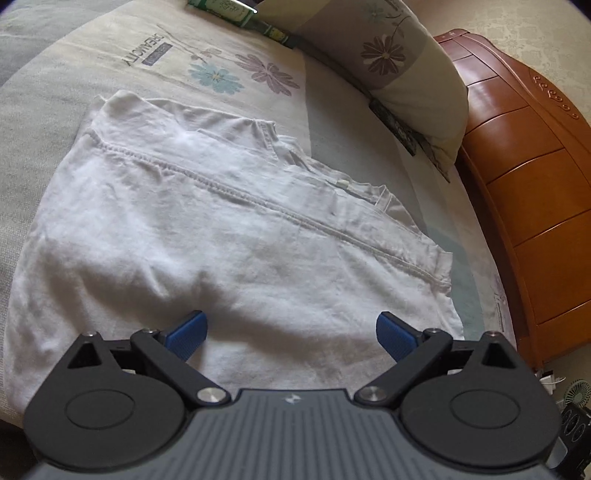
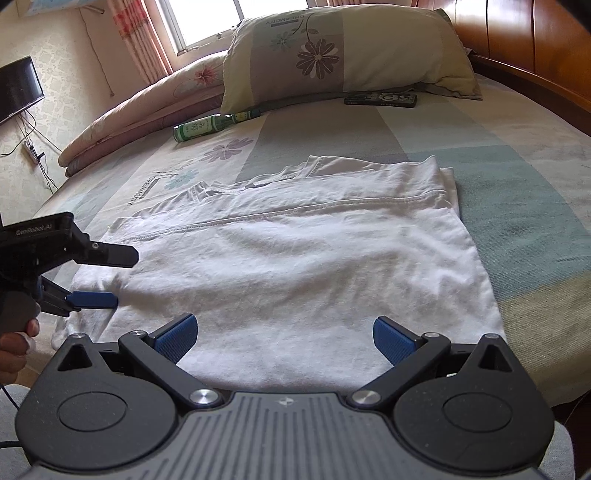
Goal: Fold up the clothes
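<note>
Although the white shirt [image 2: 280, 258] already lies partly folded on the bed [image 2: 517, 177], further folds seem left. Both the left gripper [image 1: 291, 334] and right gripper [image 2: 284, 338] hover released at its 6 o'clock edge, holding nothing.

Daylight enters through the window [image 2: 207, 22] at the top of the right wrist view, where the panes are blown out to white. The scene is evenly bright and soft. The white shirt [image 2: 295, 258] shows only gentle grey shading in its folds, and faint shadows lie under the tongs. The wooden headboard [image 1: 524, 184] carries glossy highlights in the left wrist view. Both pictures bend strongly toward the edges, curving the bed [image 2: 517, 192], with dark corners. Near parts of both pictures look slightly soft.
</note>
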